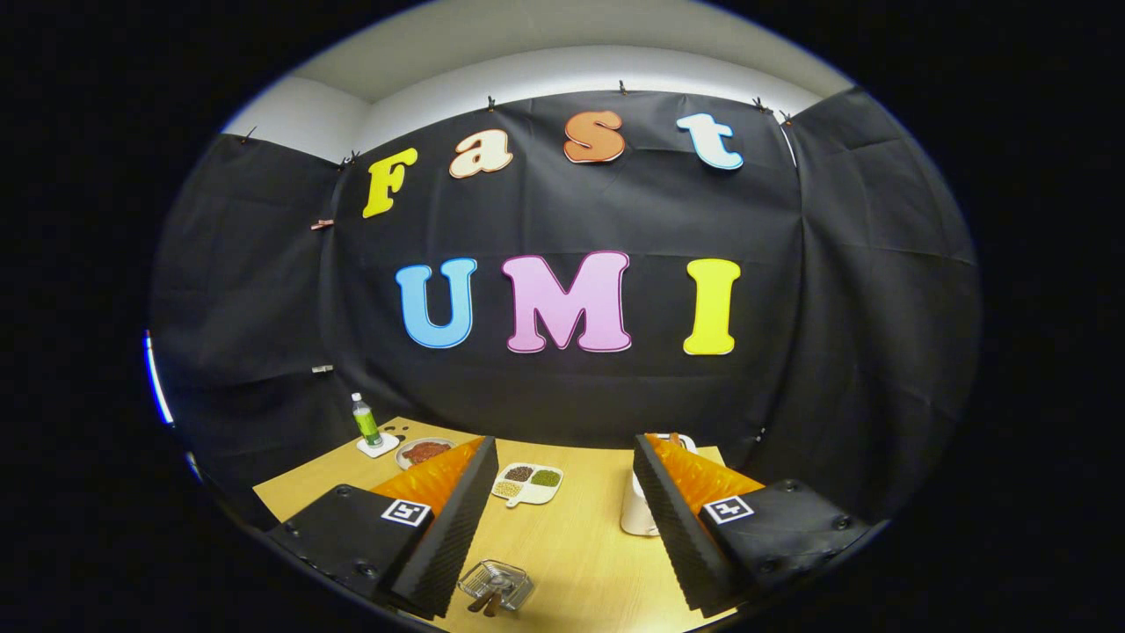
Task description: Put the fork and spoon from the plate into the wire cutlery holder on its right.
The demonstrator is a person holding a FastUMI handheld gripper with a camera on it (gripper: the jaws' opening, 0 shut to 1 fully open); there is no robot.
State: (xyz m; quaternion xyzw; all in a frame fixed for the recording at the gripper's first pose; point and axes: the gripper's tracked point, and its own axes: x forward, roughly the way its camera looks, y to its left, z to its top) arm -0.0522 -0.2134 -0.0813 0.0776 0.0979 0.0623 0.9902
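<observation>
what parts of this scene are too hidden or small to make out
- Gripper view: the plate with the fork and spoon cannot be picked out.
- Wire holder, between the open gripper's fingers: dark handles stand in it, too small to identify.
- White container: partly hidden behind the right finger.
- Red-food dish: partly hidden by the left finger.
- Divided tray: contents too small to name.

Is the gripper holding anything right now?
No, the gripper is open, its fingers spread wide above the wooden table, with the wire cutlery holder lying untouched between them.

The tool (562, 519) is held level, its two fingers (457, 519) spread wide, gripping nothing.
</observation>
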